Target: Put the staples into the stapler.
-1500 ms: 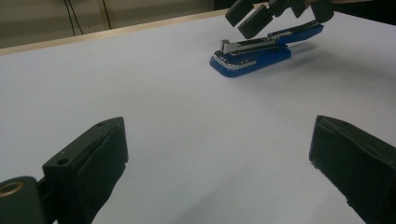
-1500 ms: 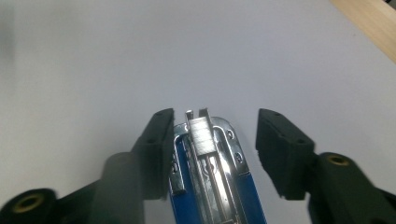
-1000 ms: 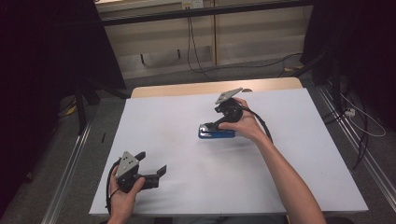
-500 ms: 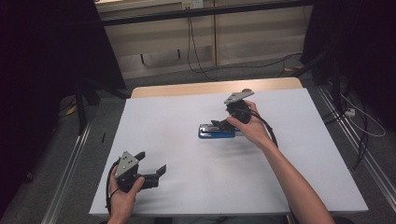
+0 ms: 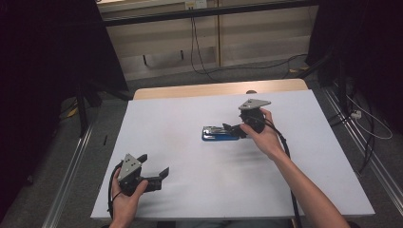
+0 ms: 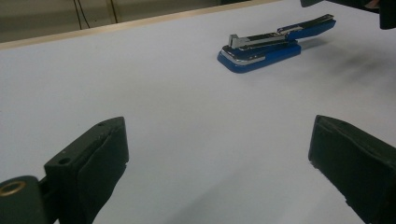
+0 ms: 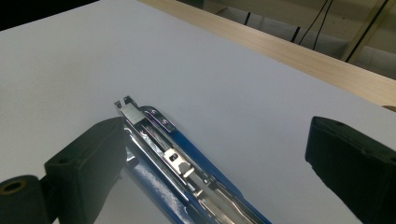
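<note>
Blue stapler (image 5: pixel 219 133) flat on white counter (image 5: pixel 190 190), beside released right tool (image 5: pixel 234 129), jaws just opening. Up close: chrome staple channel (image 7: pixel 180 163) exposed. Left tool (image 5: pixel 159 174) released, well apart.

White-topped bench (image 5: pixel 199 180) with a pale wooden strip (image 5: pixel 214 89) showing along its far edge. Behind it, a light panelled wall (image 5: pixel 247 42), black cables (image 5: pixel 194 35) hanging down it and trailing across grey floor (image 5: pixel 157 81). Dark horizontal bar (image 5: pixel 209 13) running across the wall near the top. Black curtains (image 5: pixel 43 71) closing off both sides. Metal rail (image 5: pixel 71 166) flanking the bench at left, another (image 5: pixel 363 152) at right. More cables and a small white plug (image 5: pixel 355 114) lying on the floor at right. Dark stand legs (image 5: pixel 85 97) planted at left, near the curtain.
</note>
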Available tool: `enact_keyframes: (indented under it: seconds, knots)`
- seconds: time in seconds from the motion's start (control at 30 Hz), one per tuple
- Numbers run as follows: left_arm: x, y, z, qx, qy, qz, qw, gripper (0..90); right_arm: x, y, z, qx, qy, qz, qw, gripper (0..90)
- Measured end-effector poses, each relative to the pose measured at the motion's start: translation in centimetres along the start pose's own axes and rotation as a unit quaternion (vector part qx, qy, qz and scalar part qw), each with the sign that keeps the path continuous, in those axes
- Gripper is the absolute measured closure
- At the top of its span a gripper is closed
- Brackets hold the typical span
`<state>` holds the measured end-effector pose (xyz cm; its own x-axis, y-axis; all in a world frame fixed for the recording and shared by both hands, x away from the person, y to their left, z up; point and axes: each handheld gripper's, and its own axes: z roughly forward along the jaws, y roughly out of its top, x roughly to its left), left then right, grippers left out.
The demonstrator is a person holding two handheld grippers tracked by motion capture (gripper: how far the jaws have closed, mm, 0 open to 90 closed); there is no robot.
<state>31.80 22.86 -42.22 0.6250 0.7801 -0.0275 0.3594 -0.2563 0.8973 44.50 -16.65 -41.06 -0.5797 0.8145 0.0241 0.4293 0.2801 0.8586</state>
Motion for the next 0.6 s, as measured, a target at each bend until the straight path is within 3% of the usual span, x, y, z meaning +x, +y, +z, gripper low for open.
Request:
enact_keyframes:
  seconds: [0.43,0.53,0.6]
  knots:
    - [0.4,-0.2,-0.1,0.001,-0.003,-0.007,1.0000,4.9,-0.6,-1.9,-2.3,-0.031,-0.029,0.030,0.9987,4.8]
    - [0.7,-0.2,-0.3,0.000,-0.008,-0.016,0.9998,4.9,-0.7,-2.4,-2.7,-0.034,-0.035,0.035,0.9982,4.6]
    - [0.9,-0.2,-0.5,-0.008,-0.001,-0.022,0.9997,5.0,-0.7,-2.8,-3.0,-0.037,-0.039,0.036,0.9979,4.5]
